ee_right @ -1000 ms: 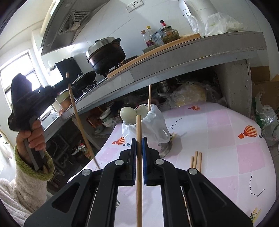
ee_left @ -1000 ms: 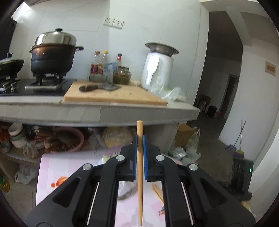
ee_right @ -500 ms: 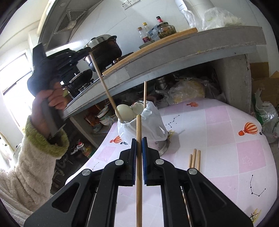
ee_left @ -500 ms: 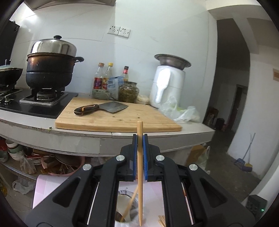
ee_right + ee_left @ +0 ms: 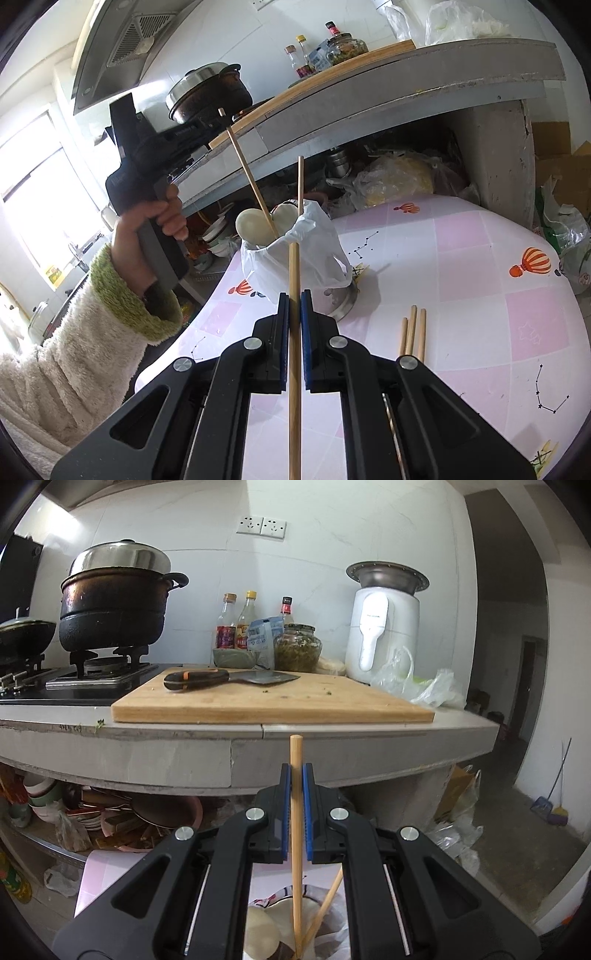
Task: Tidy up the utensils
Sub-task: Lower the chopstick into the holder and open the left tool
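Observation:
My left gripper point(image 5: 296, 771) is shut on a wooden chopstick point(image 5: 296, 749) held nearly upright. Its lower end reaches down into the utensil holder point(image 5: 325, 941), beside a leaning chopstick point(image 5: 327, 908) and white spoons point(image 5: 260, 930). In the right wrist view the left gripper point(image 5: 221, 123), held by a hand in a fleecy sleeve, hangs above and left of the bag-wrapped holder point(image 5: 314, 258), its chopstick point(image 5: 251, 181) slanting into it. My right gripper point(image 5: 294, 299) is shut on another chopstick point(image 5: 294, 387), low over the table in front of the holder. Three chopsticks point(image 5: 412, 332) lie on the table.
The table point(image 5: 480, 295) has a pink checked cloth with balloon prints. Behind it a concrete counter point(image 5: 258, 753) carries a cutting board point(image 5: 273, 701) with a cleaver, bottles, a pot on the stove and a white appliance. Bowls and bags fill the shelf underneath.
The left gripper has travelled right and down towards the holder, and the lower end of its chopstick now sits inside it. The right gripper and its chopstick have stayed put.

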A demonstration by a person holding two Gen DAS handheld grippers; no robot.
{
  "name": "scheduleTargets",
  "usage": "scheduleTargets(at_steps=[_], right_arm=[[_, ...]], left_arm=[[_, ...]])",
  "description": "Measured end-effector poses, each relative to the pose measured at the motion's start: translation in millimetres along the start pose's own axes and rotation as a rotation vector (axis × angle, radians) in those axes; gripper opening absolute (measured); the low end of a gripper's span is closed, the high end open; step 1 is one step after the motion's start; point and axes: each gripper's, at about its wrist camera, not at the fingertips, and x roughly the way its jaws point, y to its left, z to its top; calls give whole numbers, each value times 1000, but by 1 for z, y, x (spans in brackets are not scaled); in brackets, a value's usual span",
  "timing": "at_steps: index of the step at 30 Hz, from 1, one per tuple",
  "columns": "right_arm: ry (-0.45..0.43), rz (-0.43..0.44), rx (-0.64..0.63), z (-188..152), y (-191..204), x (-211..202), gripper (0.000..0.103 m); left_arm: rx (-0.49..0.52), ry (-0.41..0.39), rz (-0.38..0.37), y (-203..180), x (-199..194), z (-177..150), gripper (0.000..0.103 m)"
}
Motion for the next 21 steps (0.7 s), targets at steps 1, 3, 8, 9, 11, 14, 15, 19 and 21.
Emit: scheduleTargets(at_steps=[1,3,8,9,11,14,15,19,21], right_arm=[[0,-1,0,0,0,0,6],[1,-1,1,0,0,0,6],[3,-1,-4,-1,2,-1,6],[3,-2,-5,-1,2,-1,6],[3,-4,-6,-2,2,-2,6],[2,-4,-7,-2,3,-2,6],[1,-5,-9,-2,3,-3,6],[-2,-8,-11,-2,4,-4,6],[-3,-10,-11,-1,4,-5,6]], left_arm=[[7,0,4,-1,1,-4,5],[18,1,3,-2,1,-12,5],[49,40,7,-7,4,-34,5],[55,48,7,-7,5,-39,5],[66,63,6,-9,6,-46,5],[82,86,11,-12,8,-54,5],[88,95,14,-13,10,-57,6],[105,136,25,-16,15,-65,6],[109,150,30,-16,16,-67,6]])
